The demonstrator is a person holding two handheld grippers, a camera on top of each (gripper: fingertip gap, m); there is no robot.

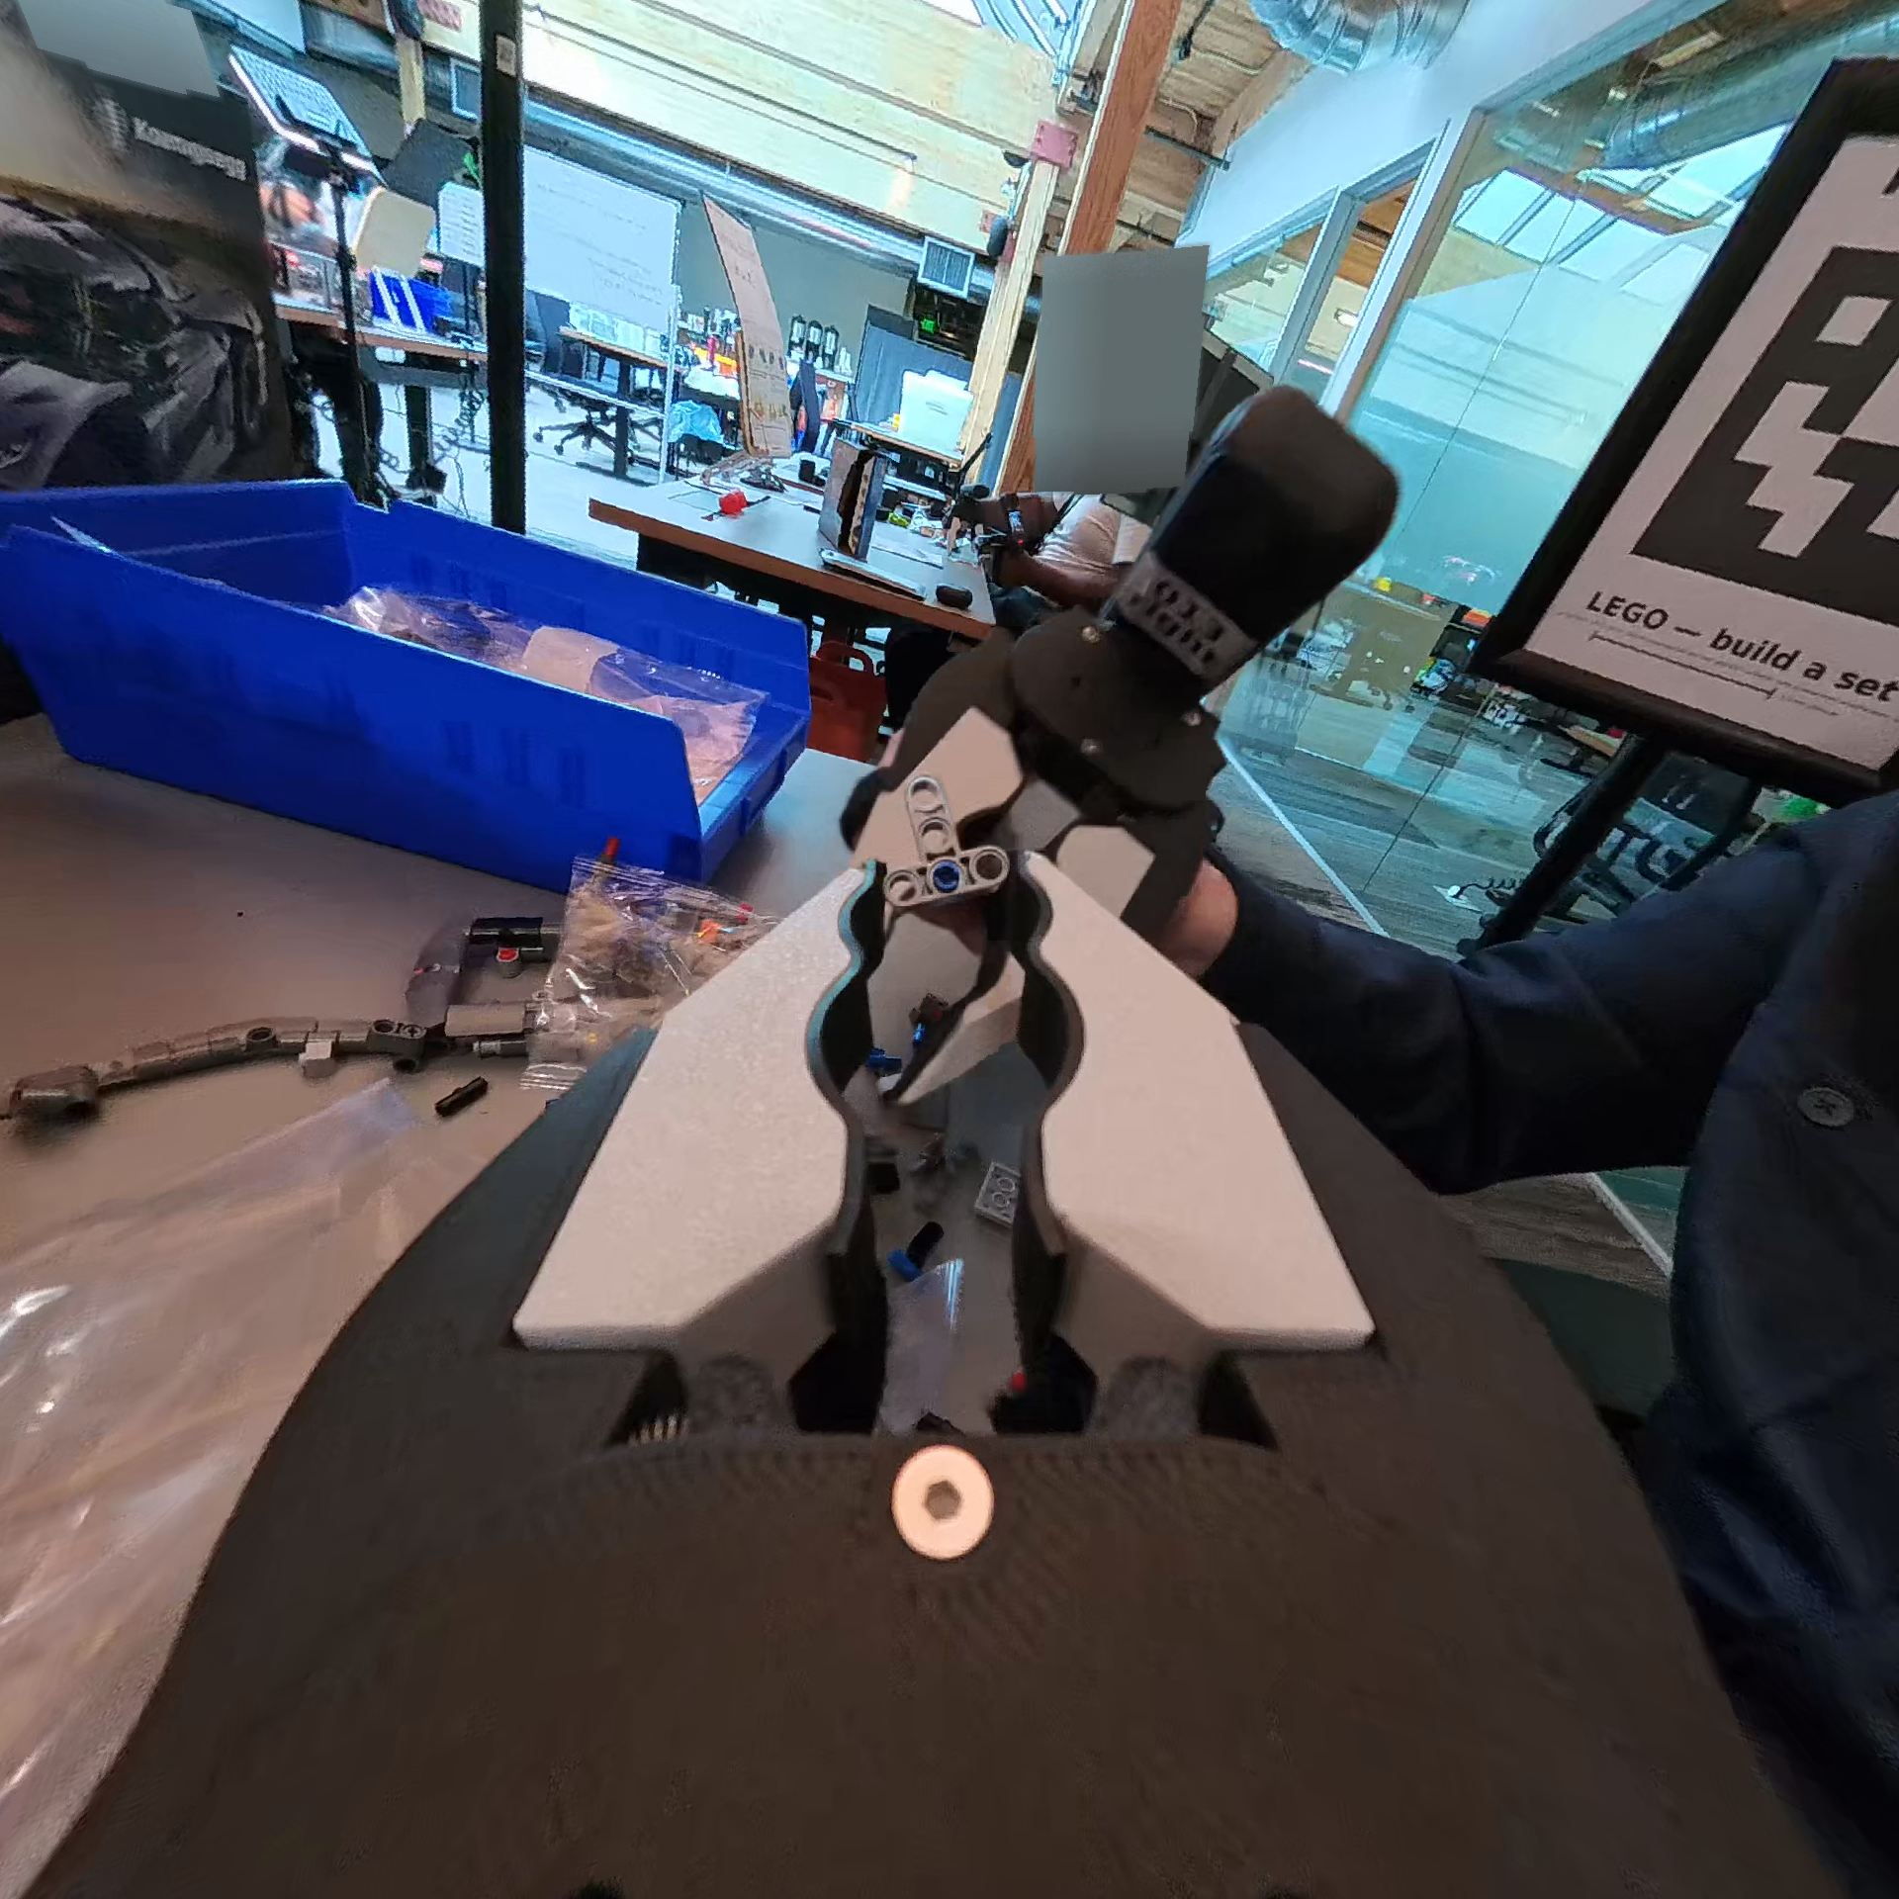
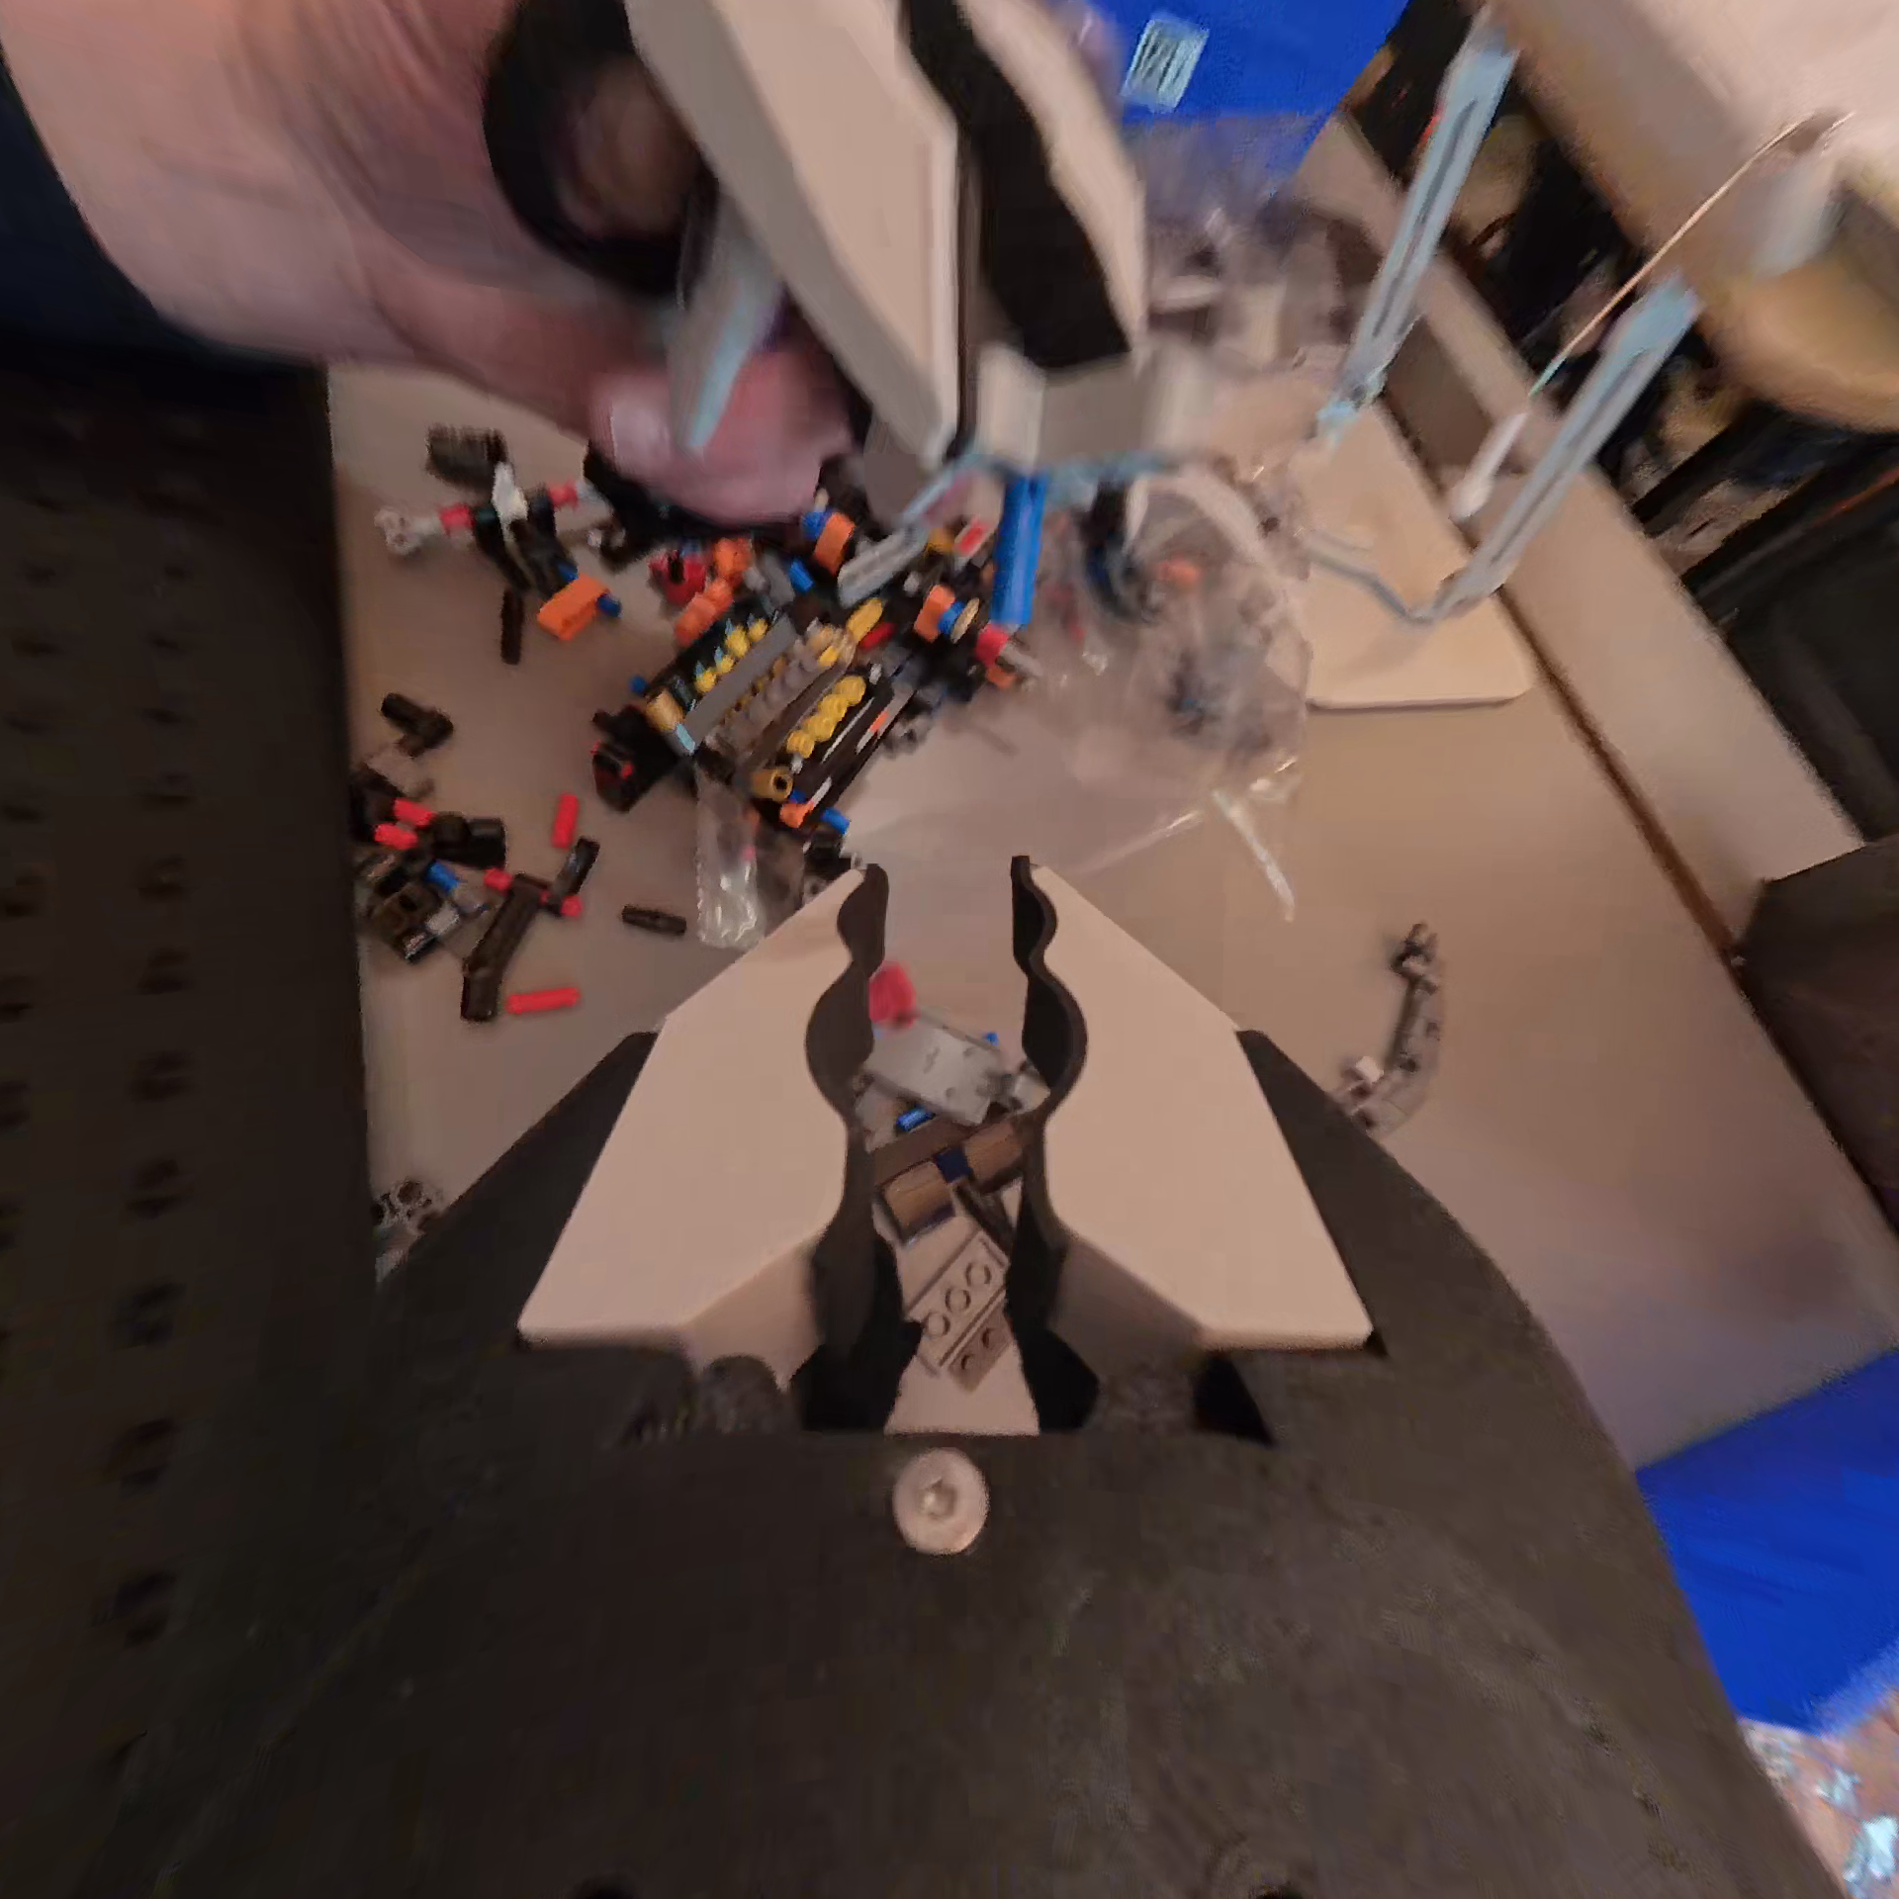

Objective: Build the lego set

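Note:
My left gripper (image 1: 947,873) is shut on a grey T-shaped Technic piece (image 1: 930,822) with a blue pin in its middle hole, held up above the table. My right gripper (image 2: 945,873) is open and empty, pointing down at the table over loose grey plates (image 2: 961,1315). It also shows in the left wrist view (image 1: 951,1028), just behind the T-piece, held by a hand in a dark blue sleeve. A partly built black model (image 2: 781,699) with yellow, orange and blue parts lies on the table. The left gripper (image 2: 1017,391) shows blurred at the top of the right wrist view.
A blue bin (image 1: 411,719) with bags stands at the back left. Plastic bags (image 1: 647,935) and a grey curved chain of parts (image 1: 257,1048) lie beside it. Loose black, red and blue pieces (image 2: 462,873) are scattered left of the model. A framed sign on a stand (image 1: 1696,462) is at the right. Some 7 cm of space lies between my two pairs of fingers.

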